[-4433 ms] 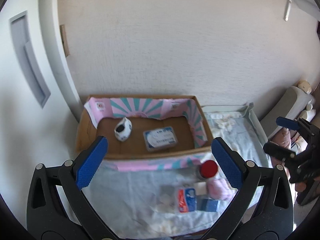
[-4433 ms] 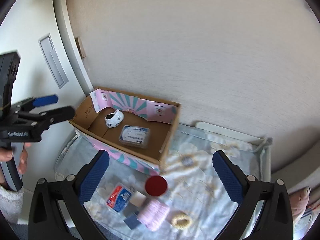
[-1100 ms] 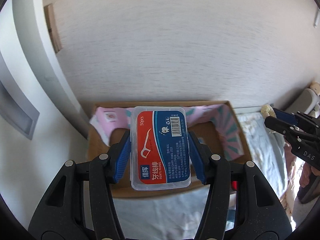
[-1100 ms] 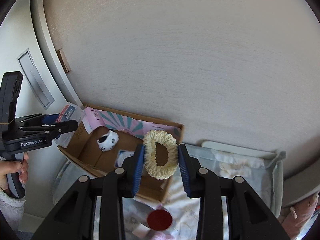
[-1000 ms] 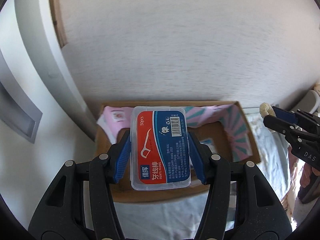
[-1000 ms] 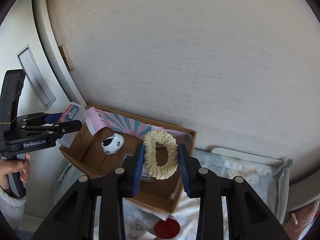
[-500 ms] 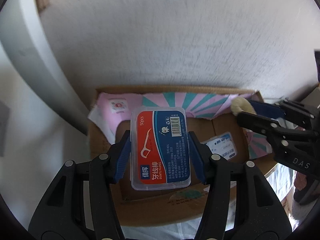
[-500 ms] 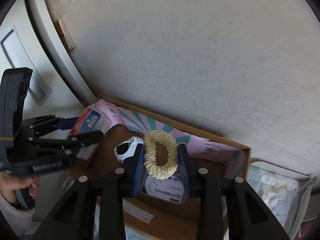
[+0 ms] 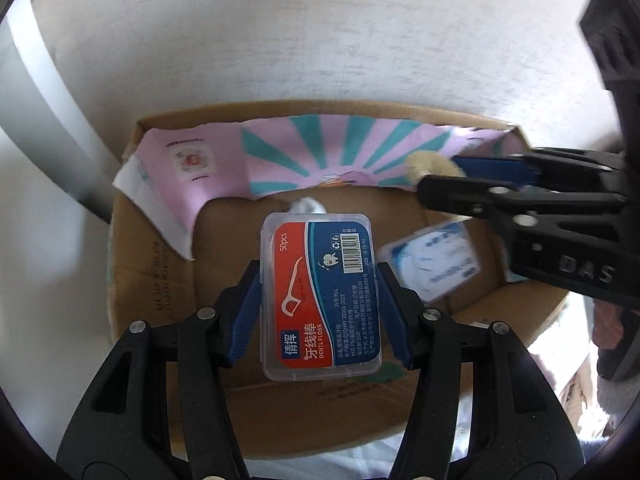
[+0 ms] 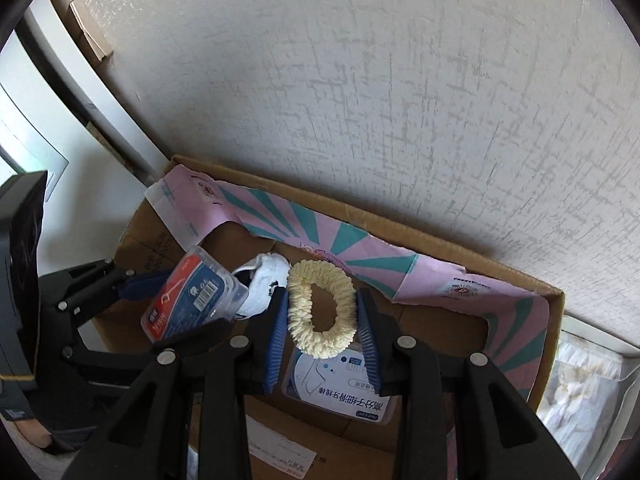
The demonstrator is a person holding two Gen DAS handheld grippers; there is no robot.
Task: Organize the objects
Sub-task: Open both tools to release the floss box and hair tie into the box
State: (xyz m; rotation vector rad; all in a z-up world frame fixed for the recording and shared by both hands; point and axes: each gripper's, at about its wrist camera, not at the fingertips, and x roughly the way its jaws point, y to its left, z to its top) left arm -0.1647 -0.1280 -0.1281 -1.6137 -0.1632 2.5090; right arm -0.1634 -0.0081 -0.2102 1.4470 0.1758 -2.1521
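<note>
**Let both items down inside the box, not onto its rim**

The left gripper (image 9: 320, 304) has the clear floss-pick case (image 9: 319, 296) between its blue pads, and its jaws are opening, so the case looks about to go. It hangs over the left half of the cardboard box (image 9: 152, 280), clear of the pink-and-teal liner (image 9: 312, 152). Best to let it fall flat on bare cardboard beside the white rolled sock (image 10: 264, 280), not on top of it.

The right gripper (image 10: 322, 316) is clamped tight on the cream scrunchie (image 10: 320, 308), directly above the white floss box (image 10: 344, 384) lying on the box floor. Being soft, the scrunchie may cling to a pad, so part the jaws fully, low in the box, and keep the two grippers from touching.
</note>
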